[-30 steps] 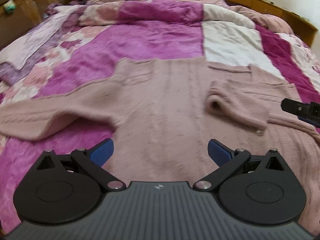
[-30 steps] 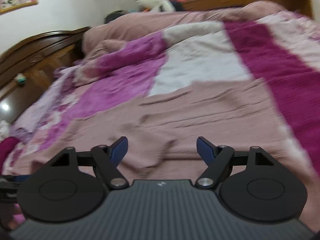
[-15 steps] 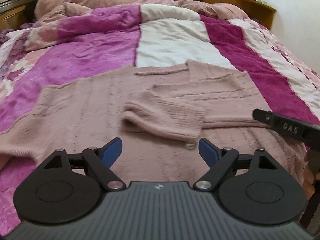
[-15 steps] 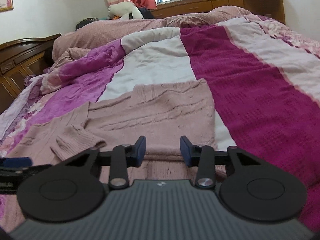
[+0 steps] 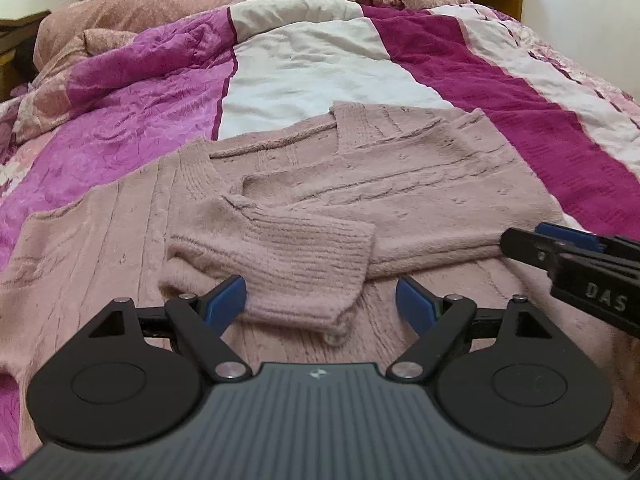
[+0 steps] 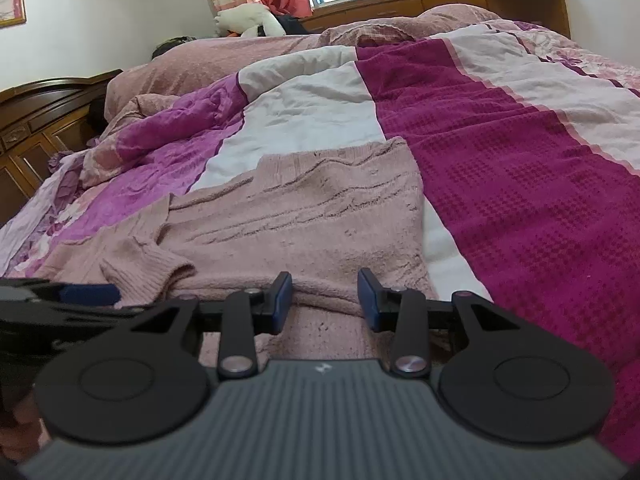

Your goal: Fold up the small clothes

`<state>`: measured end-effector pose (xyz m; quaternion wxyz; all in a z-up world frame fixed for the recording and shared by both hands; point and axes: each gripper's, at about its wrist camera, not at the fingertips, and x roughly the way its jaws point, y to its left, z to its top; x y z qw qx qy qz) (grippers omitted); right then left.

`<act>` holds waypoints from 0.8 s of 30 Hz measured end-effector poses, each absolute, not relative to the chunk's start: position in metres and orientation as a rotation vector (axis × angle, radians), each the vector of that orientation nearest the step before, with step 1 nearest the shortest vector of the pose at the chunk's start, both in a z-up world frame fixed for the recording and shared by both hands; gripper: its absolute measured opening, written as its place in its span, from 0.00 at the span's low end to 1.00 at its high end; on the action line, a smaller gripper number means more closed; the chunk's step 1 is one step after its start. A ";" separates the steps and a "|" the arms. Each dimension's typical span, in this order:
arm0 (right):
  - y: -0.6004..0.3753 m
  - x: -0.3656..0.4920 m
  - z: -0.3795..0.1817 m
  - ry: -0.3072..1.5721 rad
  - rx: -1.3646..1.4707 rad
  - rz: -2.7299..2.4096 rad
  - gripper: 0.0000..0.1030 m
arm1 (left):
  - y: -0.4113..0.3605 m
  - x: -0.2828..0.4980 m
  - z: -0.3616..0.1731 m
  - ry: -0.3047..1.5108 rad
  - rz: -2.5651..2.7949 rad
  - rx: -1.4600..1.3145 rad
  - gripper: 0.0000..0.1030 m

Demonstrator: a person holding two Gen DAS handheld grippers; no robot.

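Left gripper [image 5: 320,300] wide open, empty, straddling folded sleeve [image 5: 276,264]. Right gripper [image 6: 325,295] half open, empty, over sweater [image 6: 320,224] edge, 12 o'clock, ready for pinch.

Folded sleeve cuff [image 5: 280,264] sits betw. left gripper [image 5: 320,300] pads, blocking fwd path; right gripper [image 5: 568,248] crowds right side; quilt [image 5: 320,64] beyond open.

Both wrist cameras sit low and close over the pink sweater [image 5: 360,184], facing up the bed [image 6: 520,184]. Both views share the sweater's folded sleeve [image 6: 148,268]; each catches the other gripper at its edge.
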<state>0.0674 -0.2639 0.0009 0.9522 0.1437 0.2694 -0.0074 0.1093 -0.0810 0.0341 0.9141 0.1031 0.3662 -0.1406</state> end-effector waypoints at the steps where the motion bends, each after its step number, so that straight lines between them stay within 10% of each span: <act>1: -0.264 0.067 0.000 0.547 0.291 -0.014 0.37 | -0.081 0.110 0.034 0.750 -0.295 0.216 0.62; 7: -0.264 0.067 -0.001 0.544 0.285 -0.012 0.37 | -0.066 0.112 0.045 0.731 -0.335 0.153 0.13; 24: -0.263 0.066 -0.001 0.543 0.262 -0.018 0.37 | 0.058 0.137 0.086 0.639 -0.028 0.006 0.10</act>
